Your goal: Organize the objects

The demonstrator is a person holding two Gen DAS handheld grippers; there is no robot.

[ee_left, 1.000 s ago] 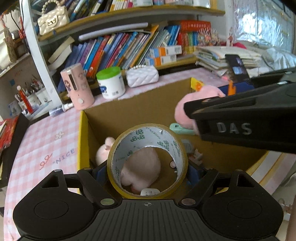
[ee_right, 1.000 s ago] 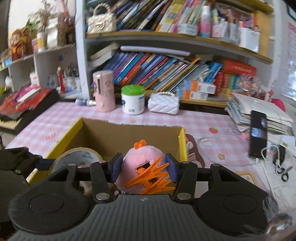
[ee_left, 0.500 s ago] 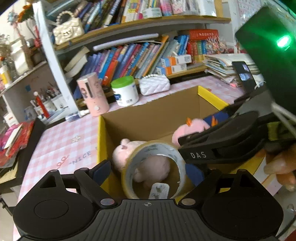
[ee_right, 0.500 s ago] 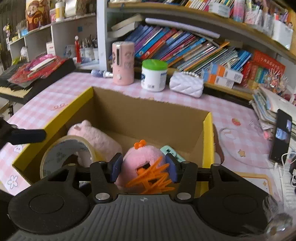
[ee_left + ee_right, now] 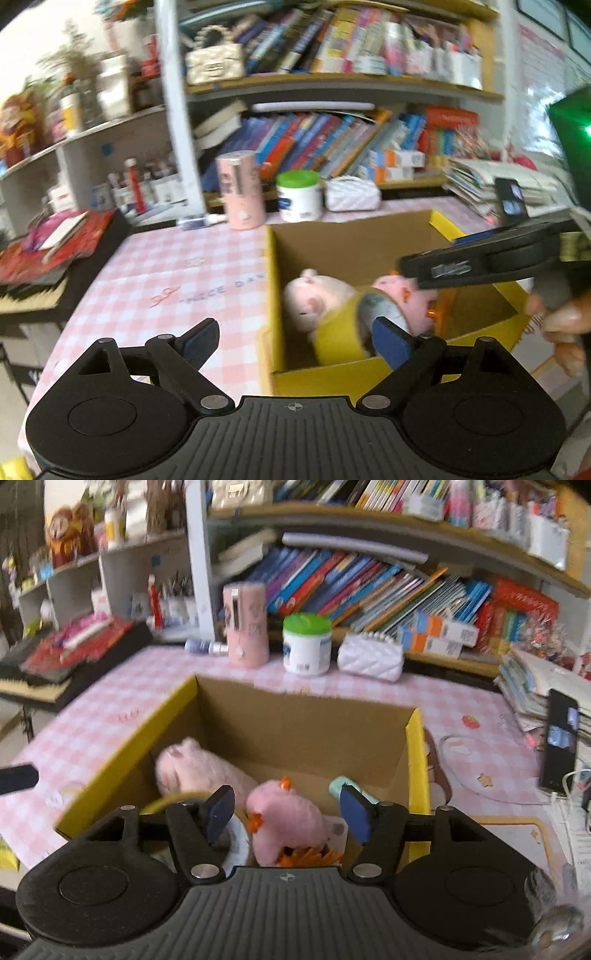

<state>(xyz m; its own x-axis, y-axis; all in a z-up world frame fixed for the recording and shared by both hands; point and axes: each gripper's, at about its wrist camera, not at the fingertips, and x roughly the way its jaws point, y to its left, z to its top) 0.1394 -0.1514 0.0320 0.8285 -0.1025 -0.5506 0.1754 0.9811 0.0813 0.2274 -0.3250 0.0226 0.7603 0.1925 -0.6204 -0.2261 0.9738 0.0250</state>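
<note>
A yellow-edged cardboard box point(image 5: 439, 223) point(image 5: 415, 738) stands on the pink checked table. Inside lie a pink plush pig point(image 5: 321, 295) point(image 5: 195, 768), a yellow tape roll point(image 5: 340, 332) point(image 5: 236, 840), a pink plush chick with orange feet point(image 5: 284, 819) point(image 5: 410, 295) and a mint green item point(image 5: 338, 784). My left gripper point(image 5: 295, 338) is open and empty over the box's left wall. My right gripper point(image 5: 288, 812) is open, with the chick lying loose below its jaws; it shows from the side in the left wrist view point(image 5: 480, 264).
Behind the box stand a pink cylinder point(image 5: 245, 624), a white jar with a green lid point(image 5: 306, 644) and a white quilted purse point(image 5: 369, 655). Bookshelves fill the back. A phone point(image 5: 559, 738) and papers lie right; a red-topped black box point(image 5: 48, 258) is left.
Both grippers opened. The tape roll dropped from the left gripper into the box beside the pig. The chick dropped from the right gripper. The left gripper shifted left.
</note>
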